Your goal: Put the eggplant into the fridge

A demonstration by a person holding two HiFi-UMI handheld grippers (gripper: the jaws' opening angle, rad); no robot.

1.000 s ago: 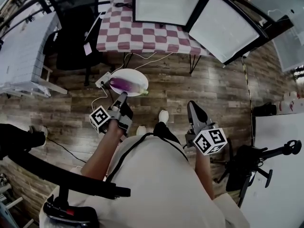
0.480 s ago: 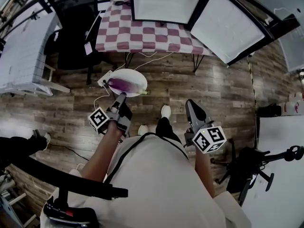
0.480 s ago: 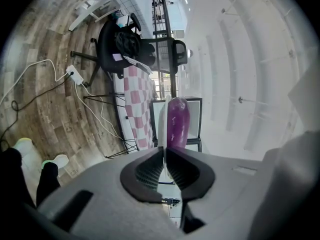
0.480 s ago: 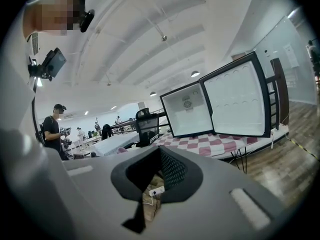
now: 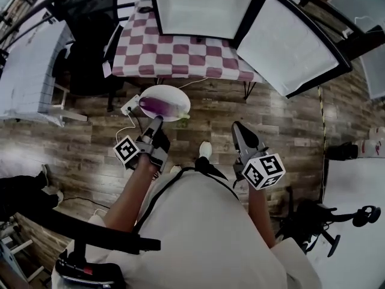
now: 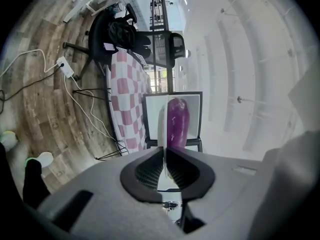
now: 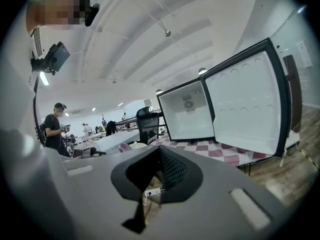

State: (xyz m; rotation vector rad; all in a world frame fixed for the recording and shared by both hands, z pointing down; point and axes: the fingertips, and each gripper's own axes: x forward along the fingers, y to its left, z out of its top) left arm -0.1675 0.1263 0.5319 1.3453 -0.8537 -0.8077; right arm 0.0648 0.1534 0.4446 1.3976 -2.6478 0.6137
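A purple eggplant [image 5: 160, 106] lies on a white plate [image 5: 178, 97], carried above the wooden floor. My left gripper [image 5: 156, 123] is shut on the plate's near rim. In the left gripper view the plate [image 6: 161, 124] shows edge-on between the pads of the left gripper [image 6: 165, 151], with the eggplant [image 6: 177, 121] beyond. The small fridge [image 5: 194, 8] stands open on a checkered table [image 5: 180, 54], its door [image 5: 289, 41] swung to the right. My right gripper [image 5: 240, 132] is beside the left one, shut and holding nothing. The right gripper [image 7: 159, 156] points toward the fridge [image 7: 186, 111].
A black office chair [image 5: 90, 35] stands left of the checkered table. A power strip [image 5: 129, 105] with white cables lies on the floor under the plate. A white table [image 5: 24, 59] is at far left, a black stand [image 5: 325, 221] at lower right. People [image 7: 52, 126] stand far off.
The person has stepped toward the checkered table and fridge, which now sit nearer in the head view. Both grippers came along, the left still carrying the plate with the eggplant.
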